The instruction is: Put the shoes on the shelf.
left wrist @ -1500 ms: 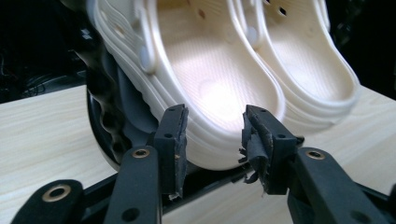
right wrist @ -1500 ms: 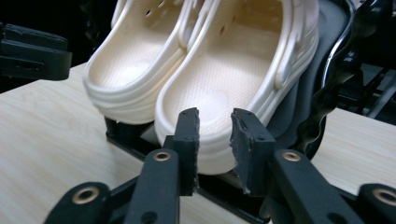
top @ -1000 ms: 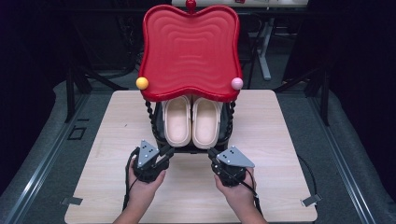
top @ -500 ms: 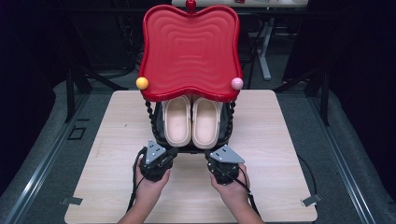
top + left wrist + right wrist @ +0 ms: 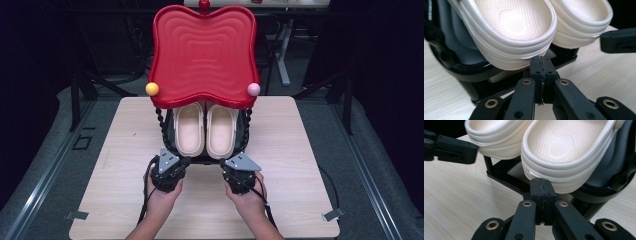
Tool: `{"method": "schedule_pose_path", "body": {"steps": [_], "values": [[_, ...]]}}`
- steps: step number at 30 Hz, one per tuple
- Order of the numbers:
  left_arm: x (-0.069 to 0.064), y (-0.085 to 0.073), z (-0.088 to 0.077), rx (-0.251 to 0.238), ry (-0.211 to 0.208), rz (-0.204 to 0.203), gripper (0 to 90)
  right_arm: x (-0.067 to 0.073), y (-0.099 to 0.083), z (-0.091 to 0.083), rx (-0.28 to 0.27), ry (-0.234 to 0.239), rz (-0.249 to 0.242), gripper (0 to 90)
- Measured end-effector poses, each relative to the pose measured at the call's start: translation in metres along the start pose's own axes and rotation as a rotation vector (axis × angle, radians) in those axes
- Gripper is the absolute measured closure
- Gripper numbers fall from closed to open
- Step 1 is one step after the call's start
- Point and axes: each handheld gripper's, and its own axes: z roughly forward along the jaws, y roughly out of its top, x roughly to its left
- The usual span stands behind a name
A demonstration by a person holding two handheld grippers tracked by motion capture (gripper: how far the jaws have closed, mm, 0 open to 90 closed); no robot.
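A pair of cream clogs (image 5: 206, 129) lies side by side, heels toward me, on the lower shelf of a black rack (image 5: 161, 125). The rack carries a red wavy top (image 5: 202, 52). My left gripper (image 5: 183, 161) is shut and empty, its tips just in front of the left clog's heel (image 5: 509, 30); its jaws have just been closing. In the left gripper view the closed tips (image 5: 540, 62) sit under that heel's rim. My right gripper (image 5: 226, 165) is shut and empty too, its tips (image 5: 540, 183) just below the right clog's heel (image 5: 566, 147).
The rack stands mid-table on a light wooden tabletop (image 5: 310, 165), with a yellow ball (image 5: 152, 88) and a pink ball (image 5: 253, 89) at the red top's front corners. Dark floor and a desk leg lie beyond. Bare wood lies on both sides of the rack.
Both grippers' jaws have come together from slightly open to shut. The two hands drew a little closer to each other in front of the rack.
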Motion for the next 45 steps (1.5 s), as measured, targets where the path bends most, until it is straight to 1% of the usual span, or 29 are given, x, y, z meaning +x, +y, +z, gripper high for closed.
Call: {"method": "schedule_pose_path", "body": {"steps": [2, 5, 7, 10, 11, 12, 17, 21, 24, 25, 26, 27, 30, 34, 38, 41, 45], "values": [[0.004, 0.000, -0.002, 0.008, 0.003, -0.011, 90.0, -0.002, 0.000, -0.002, 0.003, -0.007, 0.004, 90.0], [0.010, 0.000, -0.005, 0.004, 0.023, -0.022, 90.0, -0.006, 0.001, -0.005, -0.013, -0.022, 0.011, 90.0], [0.014, 0.001, -0.006, -0.003, 0.030, -0.030, 90.0, -0.009, 0.003, -0.006, -0.009, -0.028, 0.020, 90.0], [0.018, 0.002, -0.007, -0.002, 0.033, -0.031, 90.0, -0.011, 0.002, -0.006, -0.008, -0.037, 0.017, 90.0], [0.019, 0.002, -0.007, 0.002, 0.036, -0.026, 90.0, -0.012, 0.002, -0.006, -0.009, -0.041, 0.019, 90.0], [0.020, 0.003, -0.005, 0.002, 0.036, -0.030, 90.0, -0.012, 0.003, -0.006, -0.010, -0.043, 0.019, 90.0], [0.020, 0.007, -0.001, 0.008, 0.037, -0.017, 90.0, -0.015, 0.005, -0.003, -0.006, -0.058, 0.019, 90.0], [0.021, 0.012, 0.004, 0.012, 0.034, -0.025, 90.0, -0.018, 0.011, 0.000, -0.006, -0.067, 0.014, 90.0], [0.021, 0.015, 0.008, 0.020, 0.032, -0.015, 90.0, -0.020, 0.016, 0.006, 0.001, -0.068, 0.012, 90.0], [0.021, 0.015, 0.010, 0.020, 0.031, -0.017, 90.0, -0.021, 0.016, 0.009, -0.001, -0.068, 0.014, 90.0], [0.021, 0.016, 0.012, 0.027, 0.032, -0.013, 90.0, -0.021, 0.018, 0.011, 0.007, -0.069, 0.007, 90.0], [0.021, 0.016, 0.014, 0.033, 0.031, -0.016, 90.0, -0.021, 0.018, 0.013, 0.007, -0.066, 0.014, 90.0], [0.021, 0.018, 0.020, 0.047, 0.029, -0.016, 90.0, -0.021, 0.021, 0.017, 0.009, -0.065, 0.011, 90.0], [0.020, 0.022, 0.026, 0.054, 0.028, -0.018, 90.0, -0.020, 0.024, 0.024, 0.014, -0.064, 0.019, 90.0], [0.017, 0.024, 0.033, 0.070, 0.021, -0.009, 90.0, -0.018, 0.025, 0.031, 0.022, -0.058, 0.016, 90.0], [0.015, 0.024, 0.036, 0.063, 0.023, -0.008, 90.0, -0.016, 0.026, 0.034, 0.016, -0.056, 0.017, 90.0], [0.016, 0.025, 0.037, 0.070, 0.020, -0.011, 89.9, -0.017, 0.028, 0.037, 0.018, -0.059, 0.026, 90.0]]}}
